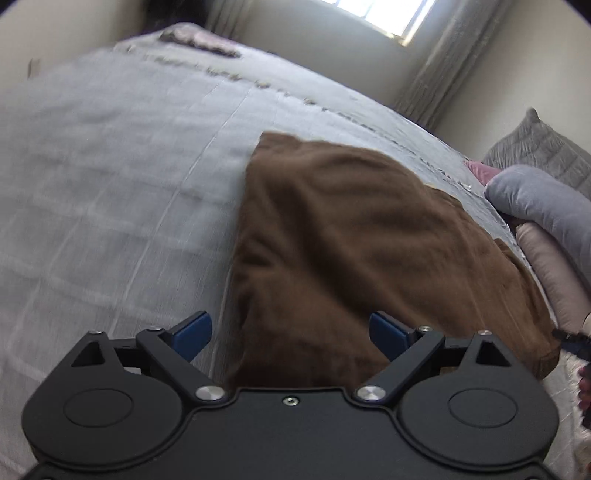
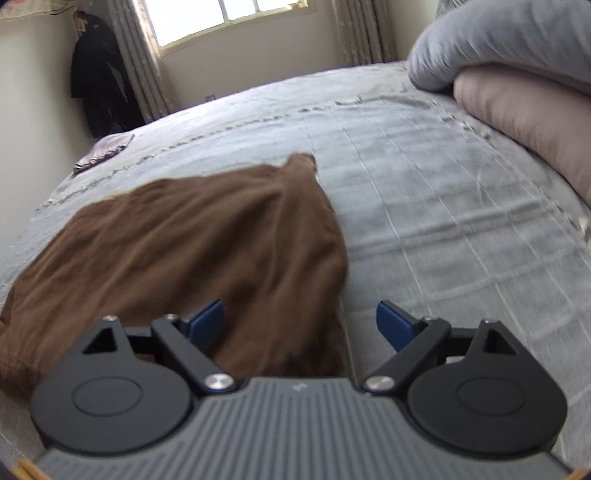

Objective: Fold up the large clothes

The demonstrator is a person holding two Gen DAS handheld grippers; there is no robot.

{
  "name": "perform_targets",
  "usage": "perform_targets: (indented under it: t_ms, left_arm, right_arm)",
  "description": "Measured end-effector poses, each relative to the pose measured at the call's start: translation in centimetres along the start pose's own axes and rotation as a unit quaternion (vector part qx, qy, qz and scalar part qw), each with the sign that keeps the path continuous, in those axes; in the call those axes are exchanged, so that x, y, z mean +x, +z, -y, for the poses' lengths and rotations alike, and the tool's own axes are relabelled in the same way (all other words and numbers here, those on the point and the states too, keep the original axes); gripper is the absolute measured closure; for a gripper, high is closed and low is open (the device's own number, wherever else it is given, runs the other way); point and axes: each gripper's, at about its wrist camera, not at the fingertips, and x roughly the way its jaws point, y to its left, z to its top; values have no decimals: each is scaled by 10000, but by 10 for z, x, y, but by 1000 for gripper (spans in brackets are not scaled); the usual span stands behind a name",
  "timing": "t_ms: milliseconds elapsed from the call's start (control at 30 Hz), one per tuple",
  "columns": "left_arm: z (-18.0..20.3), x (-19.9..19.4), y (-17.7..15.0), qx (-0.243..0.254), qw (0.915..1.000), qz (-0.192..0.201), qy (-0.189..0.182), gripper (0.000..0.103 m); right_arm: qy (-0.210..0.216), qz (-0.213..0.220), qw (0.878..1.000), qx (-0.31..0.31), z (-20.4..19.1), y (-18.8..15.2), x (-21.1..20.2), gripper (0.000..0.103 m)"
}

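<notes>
- 1 brown garment (image 1: 354, 236) is lying rumpled and soft on the bed, near both tongs.
- 2 tongs: the left gripper (image 1: 290, 330) and the right gripper (image 2: 300, 321) are each hovering with blue pads spread wide, holding nothing.
- 1 grey checked bedspread (image 2: 424, 192) is covering the bed.
- 2 rolled quilts, 1 grey (image 2: 517, 40) and 1 pink (image 2: 524, 114), are lying far right.
- 1 curtained window (image 2: 229, 18) is glowing at the far wall.
</notes>
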Motion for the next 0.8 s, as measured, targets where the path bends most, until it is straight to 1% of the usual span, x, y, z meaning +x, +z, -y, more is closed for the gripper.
perform_targets:
  t_ms: [67, 167, 200, 300, 333, 433, 467, 533, 600, 667, 700, 733, 767, 800]
  left_arm:
    - [-10, -3, -8, -353, 9993, -74, -53, 11]
    - [-17, -6, -18, -732, 9965, -175, -363, 11]
    - [-17, -7, -19, -794, 9956, -224, -450, 11]
    - [-18, -1, -25, -1031, 9918, -462, -602, 11]
    - [-18, 2, -27, -1125, 9900, -536, -658, 11]
    - [-17, 4, -30, -1206, 9882, -550, -772, 11]
    - [-15, 4, -31, -1230, 9868, -589, -878, 11]
    - [-14, 10, -35, -1373, 9815, -694, -1136, 12]
    - [-13, 17, -34, -1524, 9789, -594, -1227, 13]
    - [-13, 24, -36, -1742, 9760, -349, -1261, 13]
    - [-13, 26, -37, -1838, 9745, -183, -1276, 15]
    - [-13, 28, -37, -1924, 9735, 7, -1239, 19]
    - [-11, 30, -38, -1982, 9734, 186, -1133, 29]
    - [-10, 31, -40, -2041, 9729, 385, -1017, 38]
  right_arm:
    - [78, -116, 9998, 148, 6, -8, 1, 13]
    - [293, -253, 9990, 200, 6, -18, 0, 13]
    - [355, -311, 9987, 201, 5, -21, 0, 13]
    - [369, -381, 9985, 150, 3, -26, 4, 11]
    - [417, -436, 9979, 225, 5, -27, 6, 10]
    - [633, -584, 9950, 515, 13, -31, 12, 9]
    - [742, -606, 9938, 571, 15, -32, 14, 9]
    - [913, -607, 9921, 611, 17, -34, 20, 3]
    - [953, -501, 9921, 639, 17, -32, 25, 2]
    - [909, -357, 9919, 807, 16, -28, 31, 3]
    - [845, -248, 9918, 930, 16, -26, 32, 8]
    - [731, -107, 9913, 1092, 17, -25, 33, 21]
    - [641, 10, 9897, 1279, 19, -24, 35, 27]
    - [635, 143, 9860, 1534, 24, -24, 35, 39]
